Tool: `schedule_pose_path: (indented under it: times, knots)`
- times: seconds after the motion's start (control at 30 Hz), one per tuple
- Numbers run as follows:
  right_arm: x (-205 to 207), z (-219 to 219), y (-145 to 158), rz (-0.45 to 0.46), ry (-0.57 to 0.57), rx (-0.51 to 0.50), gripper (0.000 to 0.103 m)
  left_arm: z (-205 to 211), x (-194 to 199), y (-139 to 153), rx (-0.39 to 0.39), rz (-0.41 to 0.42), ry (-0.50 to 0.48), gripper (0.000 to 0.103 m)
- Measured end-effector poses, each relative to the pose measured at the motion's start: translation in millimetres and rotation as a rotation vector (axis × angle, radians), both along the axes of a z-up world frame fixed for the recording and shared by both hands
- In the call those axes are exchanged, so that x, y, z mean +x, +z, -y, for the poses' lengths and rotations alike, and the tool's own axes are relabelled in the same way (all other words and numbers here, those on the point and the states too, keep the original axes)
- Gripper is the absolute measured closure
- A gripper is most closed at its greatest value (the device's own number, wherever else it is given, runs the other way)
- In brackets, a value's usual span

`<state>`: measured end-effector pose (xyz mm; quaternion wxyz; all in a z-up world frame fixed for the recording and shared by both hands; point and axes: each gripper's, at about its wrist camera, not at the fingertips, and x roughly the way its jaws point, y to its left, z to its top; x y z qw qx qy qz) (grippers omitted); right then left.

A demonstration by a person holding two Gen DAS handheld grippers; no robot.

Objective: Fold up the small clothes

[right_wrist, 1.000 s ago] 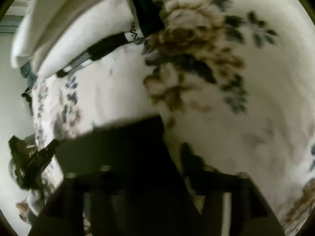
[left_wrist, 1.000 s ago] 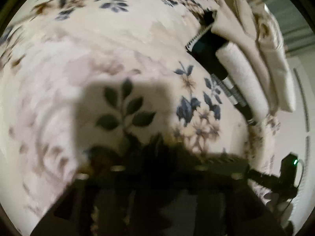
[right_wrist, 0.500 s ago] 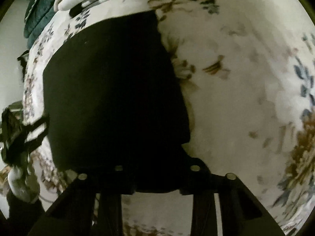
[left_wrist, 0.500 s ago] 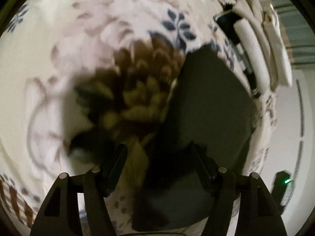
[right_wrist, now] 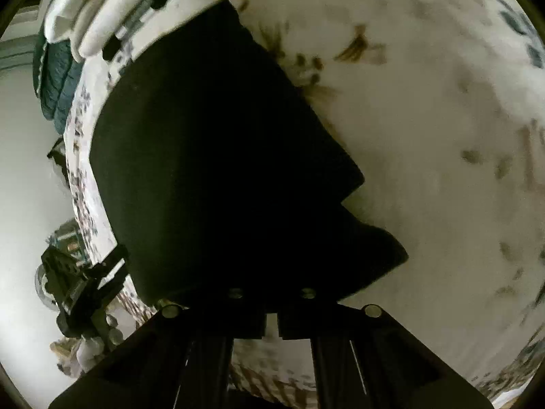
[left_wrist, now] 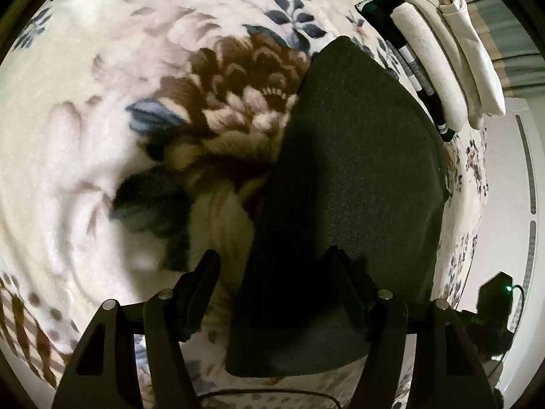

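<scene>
A dark folded garment (left_wrist: pixel 354 184) lies flat on the floral blanket (left_wrist: pixel 85 136); it also shows in the right wrist view (right_wrist: pixel 204 170). My left gripper (left_wrist: pixel 276 266) is open above the garment's near left edge, its right finger over the cloth and its left finger over the blanket. My right gripper (right_wrist: pixel 270 323) has its fingers nearly together at the garment's near edge; the dark cloth hides whether they pinch it.
A stack of folded cream, white and black-patterned clothes (left_wrist: pixel 442 51) lies at the far edge of the blanket, also in the right wrist view (right_wrist: pixel 102 17). A teal quilted item (right_wrist: pixel 58 78) sits beside it. A dark device with a green light (left_wrist: pixel 494 300) stands off the bed's edge.
Both grippers pulled back and up from close over the blanket. The dark garment came into view laid flat, and the left gripper's fingers now show open.
</scene>
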<state>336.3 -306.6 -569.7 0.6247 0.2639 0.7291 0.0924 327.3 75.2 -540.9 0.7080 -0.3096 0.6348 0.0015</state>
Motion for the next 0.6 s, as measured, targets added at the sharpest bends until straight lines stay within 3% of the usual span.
schedule_pose_path:
  times: [0.23, 0.33, 0.43, 0.53, 0.6]
  knots:
    - [-11.8, 32.2, 42.7, 0.073, -0.028, -0.098, 0.101, 4.2, 0.3, -0.5, -0.001, 0.005, -0.026, 0.038]
    - [-14.8, 34.0, 32.8, 0.043, 0.019, -0.135, 0.101, 5.0, 0.4, -2.3, -0.002, 0.001, -0.027, 0.038]
    - [-13.8, 21.6, 4.7, -0.030, 0.107, -0.144, 0.100, 3.3, 0.3, -3.4, -0.010, -0.006, -0.020, 0.038]
    - [-13.4, 33.7, 9.3, -0.042, 0.041, -0.058, 0.086, 0.2, -2.4, -0.3, -0.021, -0.001, -0.021, 0.038]
    - [-12.2, 46.7, 19.5, -0.014, -0.019, -0.011, 0.064, -0.9, -6.2, 0.7, -0.029, 0.007, -0.029, 0.038]
